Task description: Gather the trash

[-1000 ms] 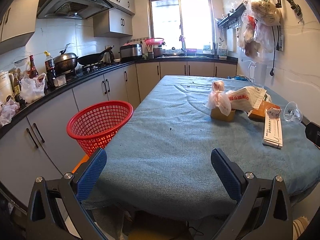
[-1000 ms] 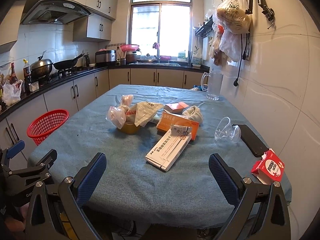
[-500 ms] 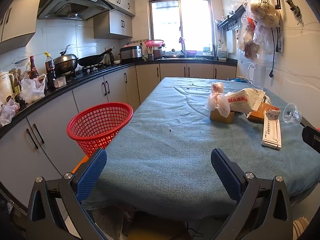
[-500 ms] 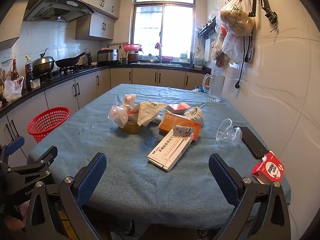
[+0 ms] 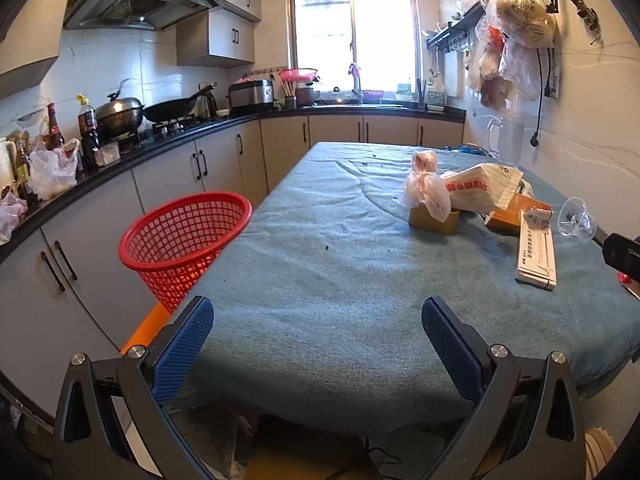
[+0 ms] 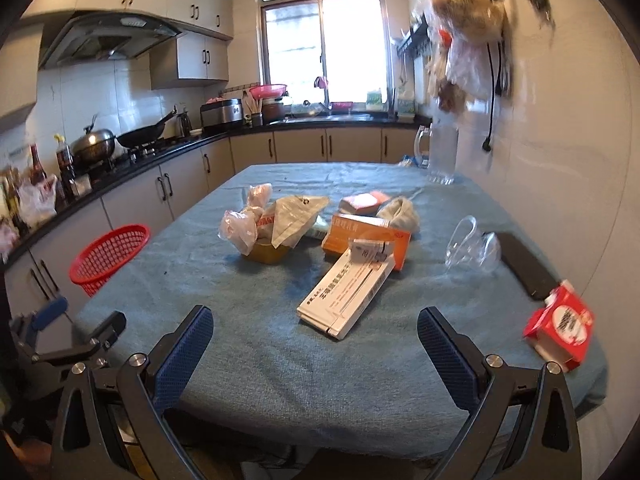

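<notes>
Trash sits clustered mid-worktop (image 6: 260, 360): white carton (image 6: 344, 296), orange box (image 6: 366, 236), crumpled bags (image 6: 240, 228), clear plastic cup (image 6: 472, 250), red-and-white box (image 6: 560, 328) at the right edge. We hold the left gripper (image 5: 316, 332) and right gripper (image 6: 314, 336) spread wide, both empty, over the near edge. Red basket (image 5: 184, 236) stands beside the worktop's left side.

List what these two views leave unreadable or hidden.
- Hanging bags: motion-blurred in the right wrist view.
- Basket inside: its bottom is hidden by its own wall in the left wrist view.
- Long white box: print too small to read.
- Dark flat object: its near end is hidden behind the red carton.
</notes>
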Demonstrator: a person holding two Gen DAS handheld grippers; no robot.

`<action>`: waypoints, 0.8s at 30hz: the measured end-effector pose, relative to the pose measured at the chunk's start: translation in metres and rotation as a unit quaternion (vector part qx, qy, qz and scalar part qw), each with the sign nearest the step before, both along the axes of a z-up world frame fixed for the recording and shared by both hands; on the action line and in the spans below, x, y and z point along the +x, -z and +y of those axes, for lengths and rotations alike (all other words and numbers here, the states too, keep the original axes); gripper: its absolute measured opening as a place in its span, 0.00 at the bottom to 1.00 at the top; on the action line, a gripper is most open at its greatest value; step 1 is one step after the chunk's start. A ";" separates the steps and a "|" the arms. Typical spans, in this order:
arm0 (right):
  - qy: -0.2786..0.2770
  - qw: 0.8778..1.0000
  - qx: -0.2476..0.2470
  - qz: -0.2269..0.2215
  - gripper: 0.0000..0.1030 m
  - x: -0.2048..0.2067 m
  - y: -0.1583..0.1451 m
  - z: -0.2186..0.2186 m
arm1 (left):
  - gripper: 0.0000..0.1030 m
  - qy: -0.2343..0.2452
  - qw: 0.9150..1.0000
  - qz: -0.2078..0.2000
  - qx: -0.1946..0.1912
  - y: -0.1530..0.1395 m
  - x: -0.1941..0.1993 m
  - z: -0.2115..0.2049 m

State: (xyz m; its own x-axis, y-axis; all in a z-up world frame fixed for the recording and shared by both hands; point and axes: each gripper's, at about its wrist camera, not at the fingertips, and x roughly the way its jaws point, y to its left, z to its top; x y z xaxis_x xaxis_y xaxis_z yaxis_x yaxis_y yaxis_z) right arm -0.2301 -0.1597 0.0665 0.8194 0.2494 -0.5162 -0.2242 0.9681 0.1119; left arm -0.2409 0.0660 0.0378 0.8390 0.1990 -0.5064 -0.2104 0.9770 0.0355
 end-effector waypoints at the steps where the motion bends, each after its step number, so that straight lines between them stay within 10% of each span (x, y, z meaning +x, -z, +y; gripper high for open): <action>1: -0.006 1.000 0.014 0.011 0.99 0.004 0.001 -0.005 | 1.00 0.004 1.000 0.001 -0.002 0.000 0.001 0.000; 24: -0.033 0.967 0.185 0.173 0.65 0.124 0.041 -0.067 | 0.92 0.121 0.991 0.028 -0.058 -0.021 0.073 -0.003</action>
State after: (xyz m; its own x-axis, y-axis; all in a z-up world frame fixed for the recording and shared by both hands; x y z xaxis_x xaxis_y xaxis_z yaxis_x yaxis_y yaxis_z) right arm -0.1060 -0.2269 0.0256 0.5890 0.5149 -0.6229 -0.1709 0.8327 0.5267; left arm -0.1681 0.0631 0.0585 0.8247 -0.0668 -0.5616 0.0300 0.9968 -0.0744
